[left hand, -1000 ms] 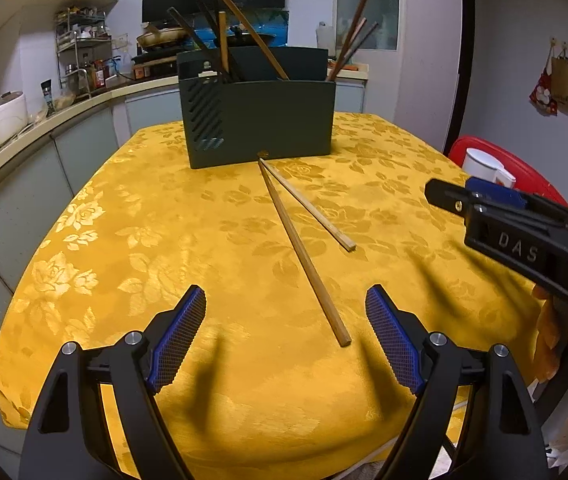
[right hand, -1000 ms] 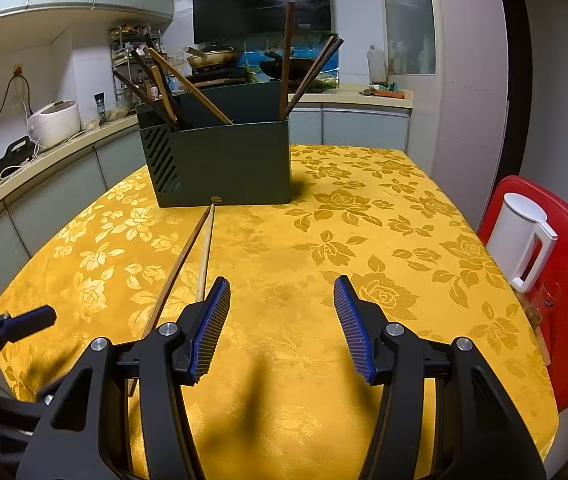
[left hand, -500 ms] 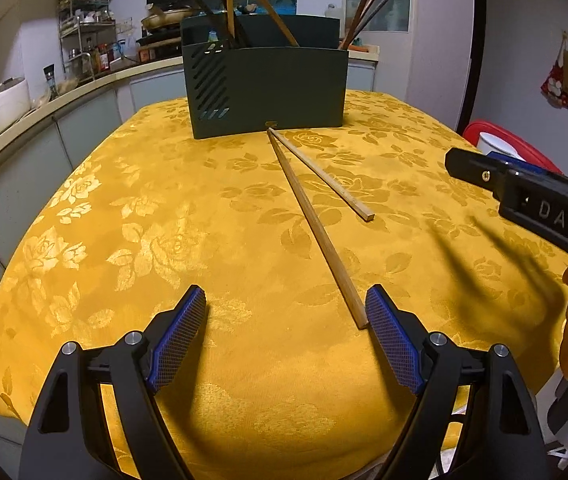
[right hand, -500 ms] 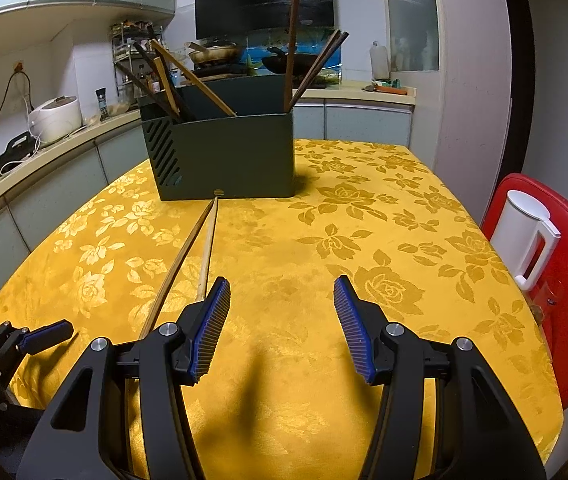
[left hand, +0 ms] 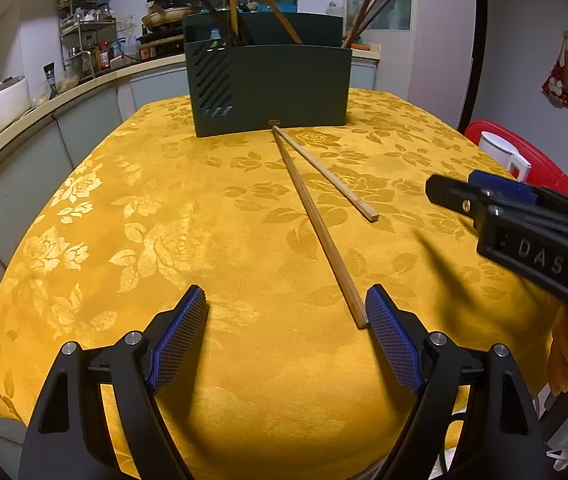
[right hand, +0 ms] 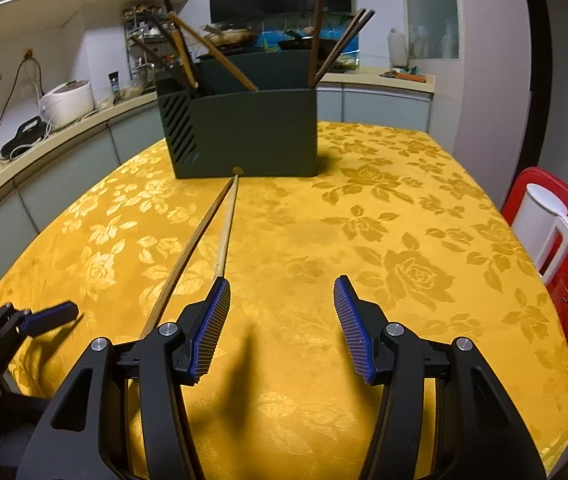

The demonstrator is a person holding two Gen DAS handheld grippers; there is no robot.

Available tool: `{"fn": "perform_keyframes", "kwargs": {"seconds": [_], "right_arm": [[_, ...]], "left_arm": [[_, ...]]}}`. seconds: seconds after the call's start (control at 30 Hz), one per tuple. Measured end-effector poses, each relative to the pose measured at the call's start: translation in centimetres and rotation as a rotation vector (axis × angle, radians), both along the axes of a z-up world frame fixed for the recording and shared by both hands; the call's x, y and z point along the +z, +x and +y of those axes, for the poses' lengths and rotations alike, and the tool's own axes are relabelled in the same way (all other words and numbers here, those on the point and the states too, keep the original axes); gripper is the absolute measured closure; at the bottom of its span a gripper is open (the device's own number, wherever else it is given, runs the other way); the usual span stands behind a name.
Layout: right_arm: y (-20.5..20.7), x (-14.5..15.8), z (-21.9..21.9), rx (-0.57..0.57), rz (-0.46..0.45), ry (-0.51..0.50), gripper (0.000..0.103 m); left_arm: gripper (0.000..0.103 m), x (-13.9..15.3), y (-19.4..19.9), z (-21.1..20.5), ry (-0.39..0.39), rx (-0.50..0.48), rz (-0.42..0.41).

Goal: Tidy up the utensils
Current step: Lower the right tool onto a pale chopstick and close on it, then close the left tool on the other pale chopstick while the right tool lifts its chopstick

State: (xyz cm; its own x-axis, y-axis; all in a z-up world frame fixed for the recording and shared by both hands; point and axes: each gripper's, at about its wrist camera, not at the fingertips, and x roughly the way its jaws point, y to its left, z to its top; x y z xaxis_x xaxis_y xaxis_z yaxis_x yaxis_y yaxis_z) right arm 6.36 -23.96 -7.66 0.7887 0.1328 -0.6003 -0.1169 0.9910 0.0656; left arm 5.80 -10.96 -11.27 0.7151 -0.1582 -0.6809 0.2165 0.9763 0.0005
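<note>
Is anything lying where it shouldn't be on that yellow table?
Yes: two chopsticks lie loose on the tablecloth, splayed in a V from the dark utensil holder, while the others stand inside it.

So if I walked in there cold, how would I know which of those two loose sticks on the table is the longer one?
Start at the dark green utensil box standing on the yellow flowered tablecloth. Two pale wooden chopsticks fan out from its base toward the camera. The longer chopstick is the left one, reaching nearly to the left gripper, while the shorter chopstick stops well short of it.
</note>
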Motion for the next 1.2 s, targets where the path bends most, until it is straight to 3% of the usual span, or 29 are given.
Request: {"fn": "perform_keyframes", "kwargs": {"seconds": [0.33, 0.6, 0.87, 1.0, 1.17, 1.2], "right_arm": [[1.1, -1.4, 1.6, 0.082, 0.061, 0.005, 0.053], [2.5, -2.1, 3.4, 0.140, 0.103, -0.018, 0.067], [3.4, -2.0, 4.7, 0.164, 0.136, -0.046, 0.071], [4.0, -2.1, 5.3, 0.164, 0.138, -0.062, 0.084], [4.1, -2.1, 5.8, 0.171, 0.131, -0.083, 0.091], [4.1, -2.1, 5.8, 0.169, 0.130, -0.087, 0.093]], "left_arm": [[0.024, -0.2, 1.4, 2.8, 0.010, 0.085, 0.008], [0.029, -0.1, 1.7, 4.0, -0.035, 0.089, 0.002], [0.053, -0.1, 1.5, 4.3, -0.045, 0.080, -0.012], [0.068, -0.1, 1.3, 4.2, -0.043, 0.069, -0.020], [0.093, -0.1, 1.4, 4.3, -0.041, 0.069, -0.023], [0.094, -0.1, 1.4, 4.2, -0.041, 0.065, -0.021]]}}
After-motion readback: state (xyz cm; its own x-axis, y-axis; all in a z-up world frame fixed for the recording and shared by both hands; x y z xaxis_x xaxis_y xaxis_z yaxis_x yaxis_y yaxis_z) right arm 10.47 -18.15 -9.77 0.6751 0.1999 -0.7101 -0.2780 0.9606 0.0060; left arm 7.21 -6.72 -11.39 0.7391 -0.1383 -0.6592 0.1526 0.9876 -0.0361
